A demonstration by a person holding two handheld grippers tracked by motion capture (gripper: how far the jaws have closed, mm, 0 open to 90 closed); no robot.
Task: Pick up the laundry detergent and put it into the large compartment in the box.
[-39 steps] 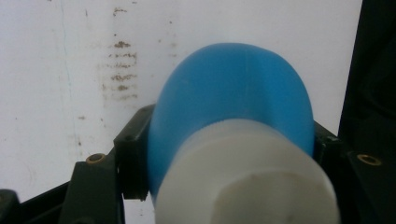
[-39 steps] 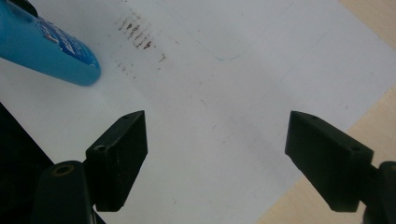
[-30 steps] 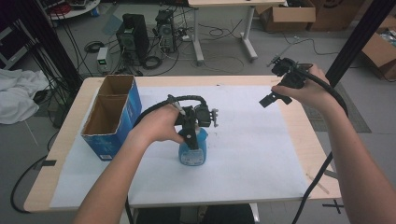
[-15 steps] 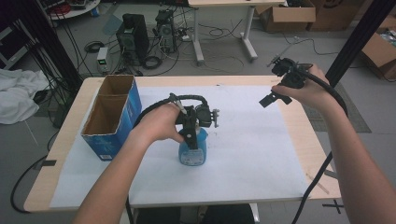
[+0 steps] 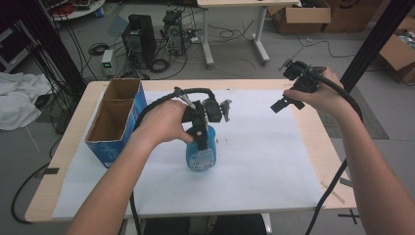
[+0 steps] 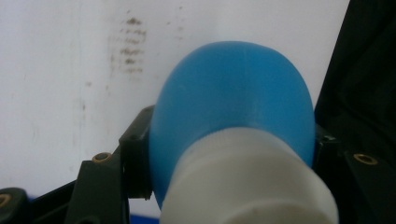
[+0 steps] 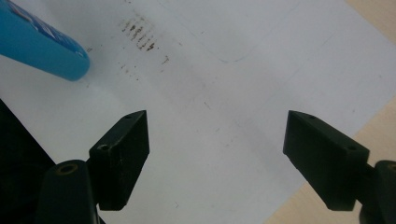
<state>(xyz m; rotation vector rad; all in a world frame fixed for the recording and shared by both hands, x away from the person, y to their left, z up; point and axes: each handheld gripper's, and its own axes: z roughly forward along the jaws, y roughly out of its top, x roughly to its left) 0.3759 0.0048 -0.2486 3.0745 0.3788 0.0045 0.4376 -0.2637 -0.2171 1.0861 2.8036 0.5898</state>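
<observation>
Blue bottle (image 5: 200,154), white-necked and labelled, is clamped upright on the table (image 5: 254,84) by the left gripper (image 5: 198,134); the right gripper (image 5: 286,100) is held spread apart.

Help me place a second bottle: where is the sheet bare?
Bare white sheet lies right of the blue bottle, below the open right gripper, and along the near edge. It is crowded between the cardboard box and left gripper.

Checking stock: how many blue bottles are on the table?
1: the bottle stands mid-table on the white sheet, held by the left gripper. The box may hide more.
</observation>
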